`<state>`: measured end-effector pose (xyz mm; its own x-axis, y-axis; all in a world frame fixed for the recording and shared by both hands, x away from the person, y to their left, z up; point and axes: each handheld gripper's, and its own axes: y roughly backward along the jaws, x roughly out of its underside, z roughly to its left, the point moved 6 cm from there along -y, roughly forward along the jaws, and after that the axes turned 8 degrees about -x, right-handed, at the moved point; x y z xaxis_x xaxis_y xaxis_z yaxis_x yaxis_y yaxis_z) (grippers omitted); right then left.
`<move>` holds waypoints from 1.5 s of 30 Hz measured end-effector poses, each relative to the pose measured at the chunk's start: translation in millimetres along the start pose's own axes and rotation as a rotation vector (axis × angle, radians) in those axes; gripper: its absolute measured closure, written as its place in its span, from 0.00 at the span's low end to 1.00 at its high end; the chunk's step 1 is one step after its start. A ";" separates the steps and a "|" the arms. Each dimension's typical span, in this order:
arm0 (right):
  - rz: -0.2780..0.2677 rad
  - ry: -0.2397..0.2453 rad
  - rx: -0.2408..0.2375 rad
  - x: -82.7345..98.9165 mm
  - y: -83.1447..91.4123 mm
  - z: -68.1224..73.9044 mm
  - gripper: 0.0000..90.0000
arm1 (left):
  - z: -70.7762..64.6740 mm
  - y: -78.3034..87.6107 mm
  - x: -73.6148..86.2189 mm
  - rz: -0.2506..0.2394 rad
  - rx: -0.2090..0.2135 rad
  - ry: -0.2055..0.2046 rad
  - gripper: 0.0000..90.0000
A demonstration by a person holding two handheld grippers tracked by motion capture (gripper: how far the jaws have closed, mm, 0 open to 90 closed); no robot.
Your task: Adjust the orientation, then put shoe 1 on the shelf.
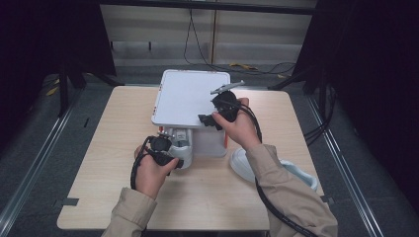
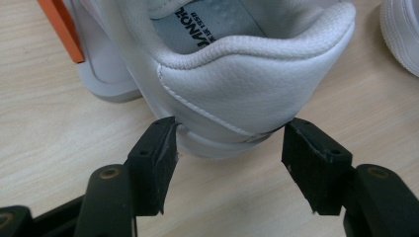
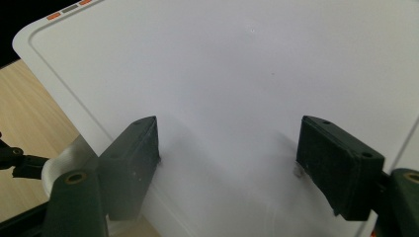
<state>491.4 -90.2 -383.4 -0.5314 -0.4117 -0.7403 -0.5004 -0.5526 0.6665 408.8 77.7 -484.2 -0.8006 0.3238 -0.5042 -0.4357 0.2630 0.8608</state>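
Pale wood-grain laminate covers the counter [image 1: 108,148], the largest thing here, with dark floor and metal rails around it. Toward its far middle stands a white box [image 1: 210,143] whose broad white lid [image 1: 185,96] is swung up and tilted, a thin raised border running round its face and small orange marks at one corner in the right gripper view.

Below the lid's near edge a white shoe [image 2: 232,84] sits with its toe in toward the box and its padded heel collar toward the person; printed lettering shows on the insole. A second white shoe [image 1: 247,165] lies on the counter to the right, partly hidden behind the person's right sleeve.

The right tongs [image 1: 210,120] rest at the lid's near right part, spread wide with both pads lying against the flat lid face; they press down on it rather than clasp it.

The left tongs [image 2: 230,158] sit at the heel of the first shoe, one pad at each side of the heel's lower edge. The pads look to be just touching or barely clear of the leather, with no firm squeeze to be seen.
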 end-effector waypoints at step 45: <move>0.093 0.011 -0.090 45.3 64.4 -18.7 0.21 | 45.6 77.1 -14.6 0.075 0.031 -0.079 0.24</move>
<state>447.9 -157.9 -375.6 -0.5650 -0.4720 -0.6768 -0.3854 -0.5743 0.7223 405.7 134.8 -413.6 -0.7948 0.4141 -0.4436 -0.3622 0.2627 0.8943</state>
